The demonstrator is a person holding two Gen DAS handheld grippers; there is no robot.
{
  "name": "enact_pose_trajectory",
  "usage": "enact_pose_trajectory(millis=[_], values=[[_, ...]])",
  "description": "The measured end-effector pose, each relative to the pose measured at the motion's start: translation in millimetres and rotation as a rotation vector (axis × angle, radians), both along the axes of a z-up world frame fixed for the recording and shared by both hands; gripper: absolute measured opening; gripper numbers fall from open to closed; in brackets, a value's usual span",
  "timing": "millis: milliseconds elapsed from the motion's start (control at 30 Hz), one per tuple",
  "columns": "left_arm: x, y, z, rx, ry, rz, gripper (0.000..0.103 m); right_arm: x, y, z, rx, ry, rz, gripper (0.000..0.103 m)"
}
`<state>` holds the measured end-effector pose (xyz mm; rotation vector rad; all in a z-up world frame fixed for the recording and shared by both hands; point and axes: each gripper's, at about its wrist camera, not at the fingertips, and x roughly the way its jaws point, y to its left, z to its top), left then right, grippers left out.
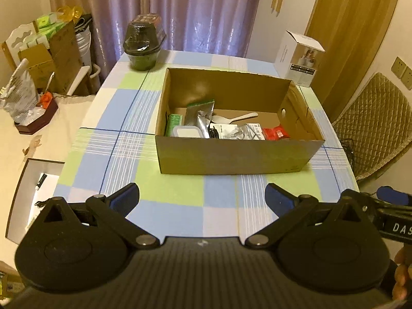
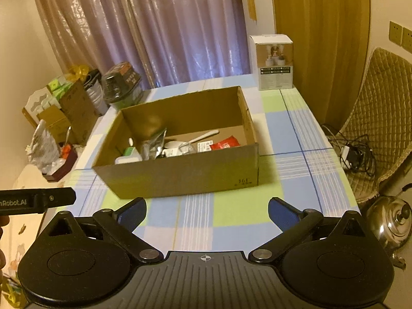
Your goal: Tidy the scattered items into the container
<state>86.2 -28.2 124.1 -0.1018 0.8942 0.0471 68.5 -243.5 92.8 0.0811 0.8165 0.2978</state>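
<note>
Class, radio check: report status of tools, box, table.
Left tool open, empty. Right tool open, empty. Cardboard box holds the items. Nothing in the way.

We see purple curtains (image 1: 180, 13) behind the checked worktop (image 1: 180, 195), a wooden door (image 2: 322, 38) to the right, a quilted chair (image 2: 381, 118), and warm yellowish light on the walls.

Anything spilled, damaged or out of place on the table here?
Nothing stands out. The items lie inside the cardboard box; both grippers, left and right, hang open and empty over bare tablecloth.
</note>
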Motion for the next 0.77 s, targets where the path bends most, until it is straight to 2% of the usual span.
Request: enact_pose_trajectory(millis=[300,767], values=[[-33,-2,17,0.000,-0.037,-0.009,0.102,-25,3,22,0.001,-0.046,0.013,0.103],[-43,-5,30,0.008,-0.077,-0.032,0.102,-33,3,35,-0.003,-0.075,0.021,0.103]])
